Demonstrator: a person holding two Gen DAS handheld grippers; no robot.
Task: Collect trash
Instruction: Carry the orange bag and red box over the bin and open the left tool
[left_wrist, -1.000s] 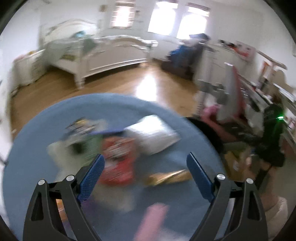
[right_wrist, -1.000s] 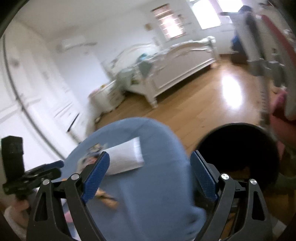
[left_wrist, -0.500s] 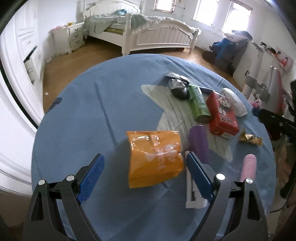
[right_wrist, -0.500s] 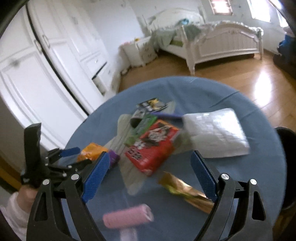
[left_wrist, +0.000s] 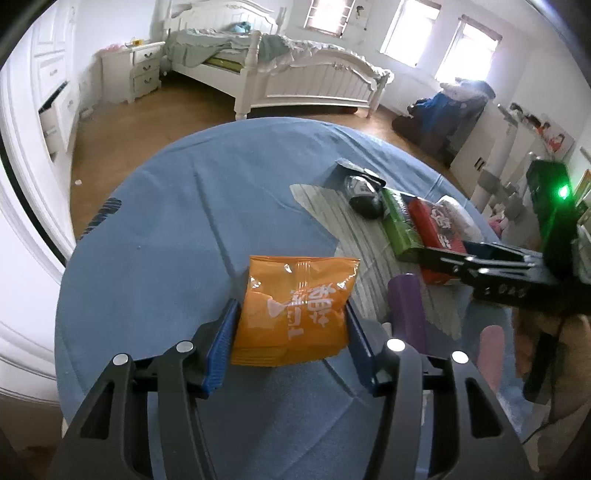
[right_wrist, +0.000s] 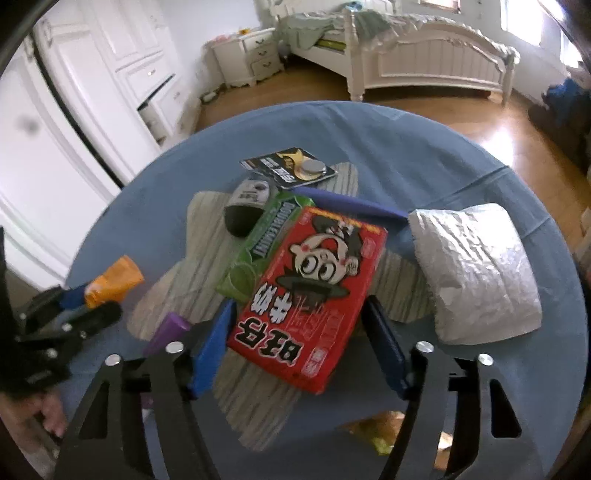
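Observation:
An orange snack packet lies on the round blue table. My left gripper is closed around it, both blue pads touching its sides. It also shows at the left of the right wrist view. A red snack box lies on a striped mat. My right gripper straddles its near end with the blue pads at both sides; a grip cannot be confirmed. The red box also shows in the left wrist view.
A green gum box, a black-and-white pouch, a battery card, a silver foil bag, a purple tube, a pink roll and a gold wrapper lie on the table. A bed stands behind.
Both grippers swung from the bin side to the table. My left gripper moved in and closed on the orange packet. My right gripper came down around the red box and narrowed.

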